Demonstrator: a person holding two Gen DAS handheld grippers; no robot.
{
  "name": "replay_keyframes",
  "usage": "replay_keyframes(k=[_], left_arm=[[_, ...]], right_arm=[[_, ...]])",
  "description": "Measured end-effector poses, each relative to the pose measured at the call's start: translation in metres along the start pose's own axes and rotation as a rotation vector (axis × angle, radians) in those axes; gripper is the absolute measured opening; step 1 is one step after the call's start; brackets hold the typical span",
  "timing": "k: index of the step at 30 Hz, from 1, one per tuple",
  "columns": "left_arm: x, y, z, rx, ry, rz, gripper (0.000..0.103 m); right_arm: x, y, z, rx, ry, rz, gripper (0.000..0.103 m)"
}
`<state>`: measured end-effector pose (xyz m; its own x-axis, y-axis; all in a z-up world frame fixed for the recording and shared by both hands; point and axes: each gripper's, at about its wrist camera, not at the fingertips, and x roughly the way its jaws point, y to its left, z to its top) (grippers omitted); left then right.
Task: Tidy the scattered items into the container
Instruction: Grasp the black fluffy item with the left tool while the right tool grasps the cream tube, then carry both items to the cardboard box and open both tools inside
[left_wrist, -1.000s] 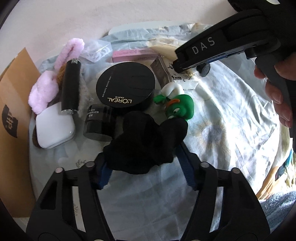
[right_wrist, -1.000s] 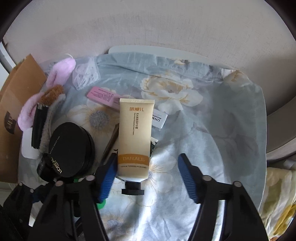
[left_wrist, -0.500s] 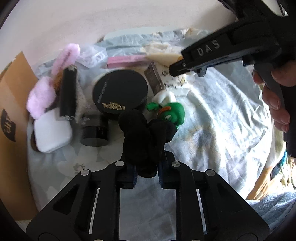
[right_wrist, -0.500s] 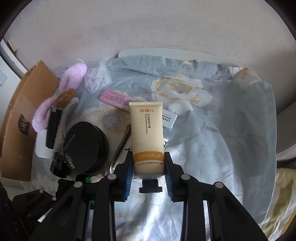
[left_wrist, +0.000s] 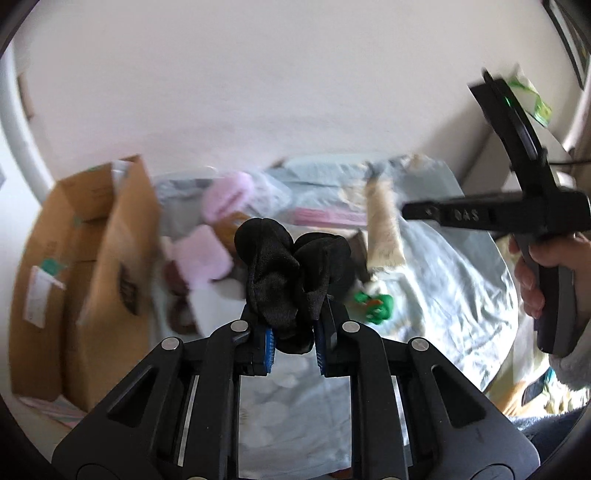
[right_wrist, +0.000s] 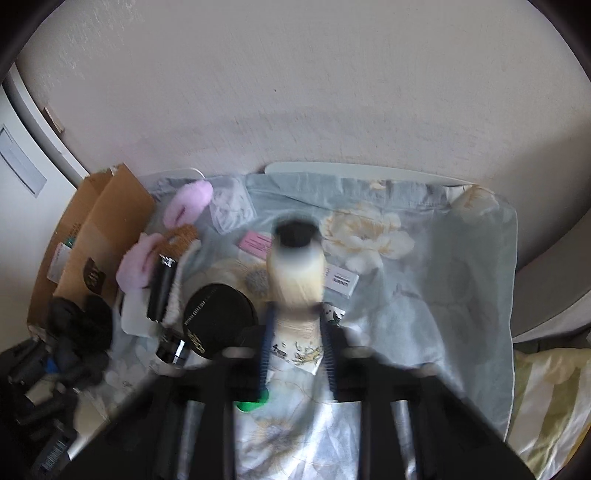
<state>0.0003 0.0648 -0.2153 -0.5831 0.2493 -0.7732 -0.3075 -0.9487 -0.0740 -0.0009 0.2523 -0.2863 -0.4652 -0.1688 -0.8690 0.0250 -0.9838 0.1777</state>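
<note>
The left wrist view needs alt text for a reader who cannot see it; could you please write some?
The left gripper is shut on a bunched black cloth, lifted above a floral sheet strewn with toiletries. An open cardboard box stands left; the right gripper holds a cream tube.

Soft, even daylight fills the room — pale wall, no hard shadows, no glare that I can pick out. Both views bulge the way fisheye lenses do, with dark vignetted corners and bent edges. In the left wrist view the black scrunchie (left_wrist: 291, 273) is sharp, while the cardboard box (left_wrist: 85, 266) and the floral cloth (left_wrist: 450, 280) behind it smear. In the right wrist view the cream tube (right_wrist: 295, 277) is badly motion-blurred — its cap looks like a dark smudge — though the black compact (right_wrist: 218, 314) stays fairly crisp.
</note>
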Motion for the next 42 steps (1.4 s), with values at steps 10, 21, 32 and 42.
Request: replay_keyframes(k=[10,21,32,42], left_arm=[[-0.003,0.027,-0.002,-0.050,0.007,0.039,0.014],[0.002,0.051,0.006,-0.055,0.015,0.058,0.015],[0.007,0.074,0.019,-0.091,0.003,0.074,0.015],[-0.019,0.102,0.023,-0.160,-0.018,0.116,0.015]], right_arm=[[0.030,-0.002,0.003,0.086,0.101,0.020,0.003],[0.074,-0.001,0.050,0.173,0.118,-0.104,0.045],[0.117,-0.006,0.059,0.182,0.139,-0.149,0.055],[0.064,0.005,0.065,0.149,0.034,-0.003,0.029]])
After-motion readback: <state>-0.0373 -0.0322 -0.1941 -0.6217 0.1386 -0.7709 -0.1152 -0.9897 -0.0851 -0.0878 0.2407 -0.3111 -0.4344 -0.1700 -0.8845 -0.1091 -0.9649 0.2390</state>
